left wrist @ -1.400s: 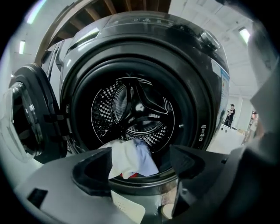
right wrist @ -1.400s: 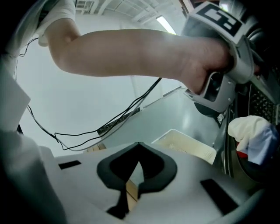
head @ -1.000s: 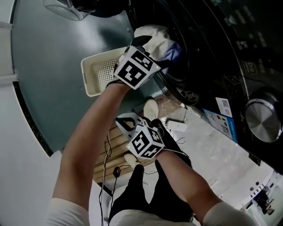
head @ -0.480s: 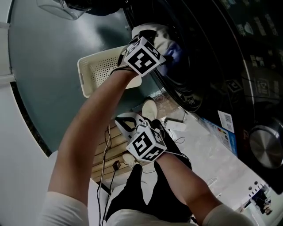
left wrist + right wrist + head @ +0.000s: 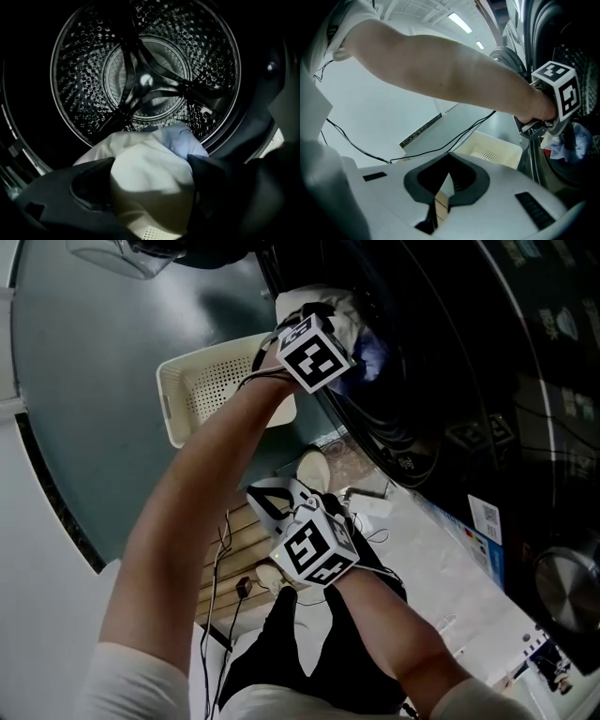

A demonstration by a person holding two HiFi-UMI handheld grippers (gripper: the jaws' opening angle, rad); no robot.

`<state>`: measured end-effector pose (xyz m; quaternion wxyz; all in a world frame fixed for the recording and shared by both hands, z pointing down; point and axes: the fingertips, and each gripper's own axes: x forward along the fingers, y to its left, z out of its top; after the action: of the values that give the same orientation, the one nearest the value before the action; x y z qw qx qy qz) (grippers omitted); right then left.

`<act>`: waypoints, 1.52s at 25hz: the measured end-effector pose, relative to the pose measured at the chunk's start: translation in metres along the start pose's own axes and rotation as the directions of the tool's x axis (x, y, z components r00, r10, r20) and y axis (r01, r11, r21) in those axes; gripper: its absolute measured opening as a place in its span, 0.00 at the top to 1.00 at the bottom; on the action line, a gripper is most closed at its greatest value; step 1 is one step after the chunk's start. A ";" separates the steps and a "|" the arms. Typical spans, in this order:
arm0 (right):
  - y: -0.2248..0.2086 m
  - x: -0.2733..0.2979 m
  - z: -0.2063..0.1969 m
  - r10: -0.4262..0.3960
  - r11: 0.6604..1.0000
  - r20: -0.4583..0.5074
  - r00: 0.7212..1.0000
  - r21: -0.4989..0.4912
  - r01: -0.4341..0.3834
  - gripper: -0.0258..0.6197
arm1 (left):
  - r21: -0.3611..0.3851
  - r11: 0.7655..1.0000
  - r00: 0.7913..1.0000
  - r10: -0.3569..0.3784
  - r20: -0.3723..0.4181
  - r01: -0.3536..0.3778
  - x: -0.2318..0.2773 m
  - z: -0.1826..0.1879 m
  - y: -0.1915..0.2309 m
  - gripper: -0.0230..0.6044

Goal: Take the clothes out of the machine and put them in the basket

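White cloth (image 5: 150, 187) and light blue cloth (image 5: 180, 138) lie bunched at the mouth of the washing machine's drum (image 5: 145, 79). My left gripper (image 5: 150, 164) reaches into that mouth. Its jaws have just been opening and stand wide, with the white cloth between them. In the head view the left gripper (image 5: 330, 322) sits at the clothes (image 5: 349, 326), beside the cream perforated basket (image 5: 187, 395). My right gripper (image 5: 267, 501) hangs low near the person's lap, shut with nothing in it. In its own view the right gripper (image 5: 443, 197) faces the basket (image 5: 497, 145).
The dark machine front (image 5: 441, 381) fills the right of the head view. Below it are a slatted wooden board (image 5: 234, 554), black cables (image 5: 220, 615), a shoe (image 5: 314, 470) and papers on the pale floor (image 5: 450, 559). The grey floor (image 5: 94, 352) surrounds the basket.
My left gripper has moved further into the drum's mouth and down onto the clothes. The right gripper has stayed about where it was.
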<state>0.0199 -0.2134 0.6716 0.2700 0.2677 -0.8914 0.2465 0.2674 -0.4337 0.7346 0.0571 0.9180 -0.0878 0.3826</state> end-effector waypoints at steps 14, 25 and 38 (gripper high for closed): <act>-0.004 0.002 -0.002 0.019 1.000 -0.018 1.000 0.024 -0.019 0.95 | -0.040 0.999 1.000 -0.026 -0.017 0.025 0.016 -0.011 -0.007 0.43; 0.012 0.007 -0.004 0.059 0.998 -0.035 0.998 0.009 -0.059 0.95 | -0.024 0.999 1.000 0.029 -0.010 -0.030 0.004 -0.013 -0.013 0.70; 0.037 0.019 -0.003 0.084 0.996 -0.051 0.995 -0.005 -0.085 0.95 | -0.084 0.995 0.997 0.057 0.057 -0.052 -0.038 -0.015 -0.005 0.75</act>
<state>-0.0158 -0.1910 0.6742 0.2830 0.2223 -0.8957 0.2612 0.2322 -0.4222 0.7180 0.0818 0.9230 -0.1300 0.3528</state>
